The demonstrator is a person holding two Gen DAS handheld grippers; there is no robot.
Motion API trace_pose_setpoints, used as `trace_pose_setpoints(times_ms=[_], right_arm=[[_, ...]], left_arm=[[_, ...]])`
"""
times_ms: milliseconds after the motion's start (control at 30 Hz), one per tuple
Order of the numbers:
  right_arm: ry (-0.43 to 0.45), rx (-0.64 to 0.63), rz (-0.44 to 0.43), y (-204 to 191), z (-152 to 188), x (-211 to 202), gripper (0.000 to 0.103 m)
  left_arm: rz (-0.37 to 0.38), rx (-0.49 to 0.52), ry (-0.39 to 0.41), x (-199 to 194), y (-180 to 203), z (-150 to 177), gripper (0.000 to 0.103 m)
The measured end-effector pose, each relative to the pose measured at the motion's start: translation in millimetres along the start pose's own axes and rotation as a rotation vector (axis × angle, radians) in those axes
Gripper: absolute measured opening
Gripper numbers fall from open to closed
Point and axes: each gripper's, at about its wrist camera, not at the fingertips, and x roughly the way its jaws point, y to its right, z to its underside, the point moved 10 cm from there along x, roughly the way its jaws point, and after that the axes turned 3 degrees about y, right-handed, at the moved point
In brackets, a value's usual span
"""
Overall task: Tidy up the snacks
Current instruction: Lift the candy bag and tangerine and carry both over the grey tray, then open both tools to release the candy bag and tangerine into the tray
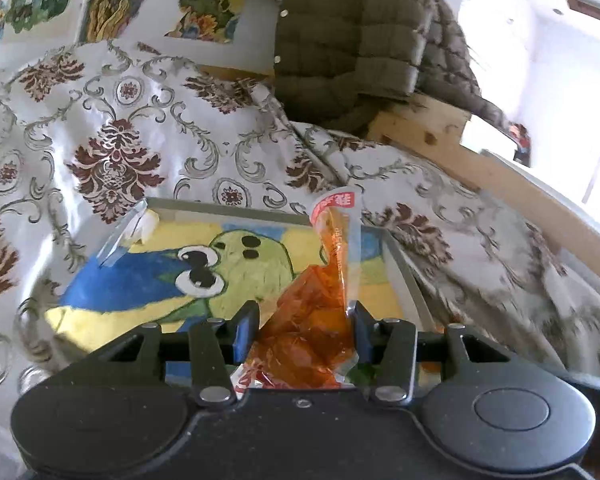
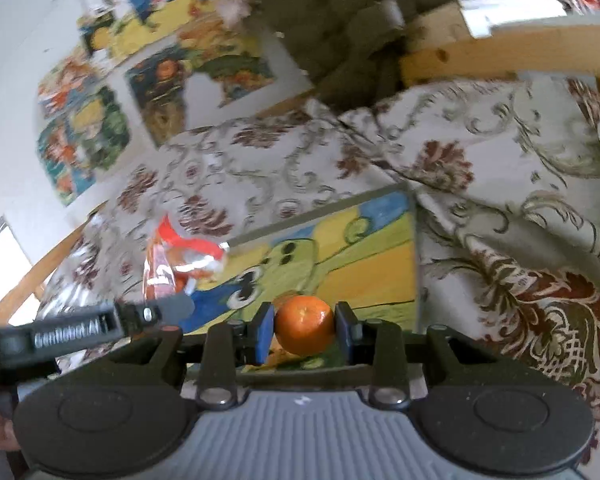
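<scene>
Both items are lifted and in transit above the painted bird canvas [image 1: 148, 280], which lies flat on the damask-patterned cloth [image 1: 112, 128]; the step in hand appears to be carrying, with placement not yet made. The left gripper [image 1: 306, 320] is clamped on an orange snack packet [image 1: 316, 320], a crinkled, glossy plastic pouch with translucent orange contents and a red printed seal strip at its upper end, standing tilted over the canvas's right half. The right gripper [image 2: 305, 330] is closed on a mandarin orange [image 2: 305, 330], round, smooth and faintly dimpled, pinched between blue-padded fingers [image 2: 265, 332] over the canvas's near edge. From the right wrist view the packet [image 2: 168, 264] hangs beyond the canvas's left corner, blurred. No container or sorting place is visible, so the destination cannot be determined. In my judgement the next move calls for lowering each item onto the canvas, or beside it, and releasing; the pouch is limp and may flop on release, the fruit may roll.
</scene>
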Motion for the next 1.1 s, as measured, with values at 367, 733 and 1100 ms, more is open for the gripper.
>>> trace_pose_setpoints(times_ms=[367,733,1100], right_arm=[[-0.044,-0.013,0.010,8,7,37,0.037],[-0.113,-0.065,0.031,0,31,49,0.038],[-0.092,-0.084,0.048,-2,24,44,0.051]], left_arm=[[-0.063,-0.035,-0.091,50,-8,13,0.050],[-0.070,-0.039,-0.106,60,-9,13,0.052],[-0.089,-0.101,-0.096,52,-14,8,0.068]])
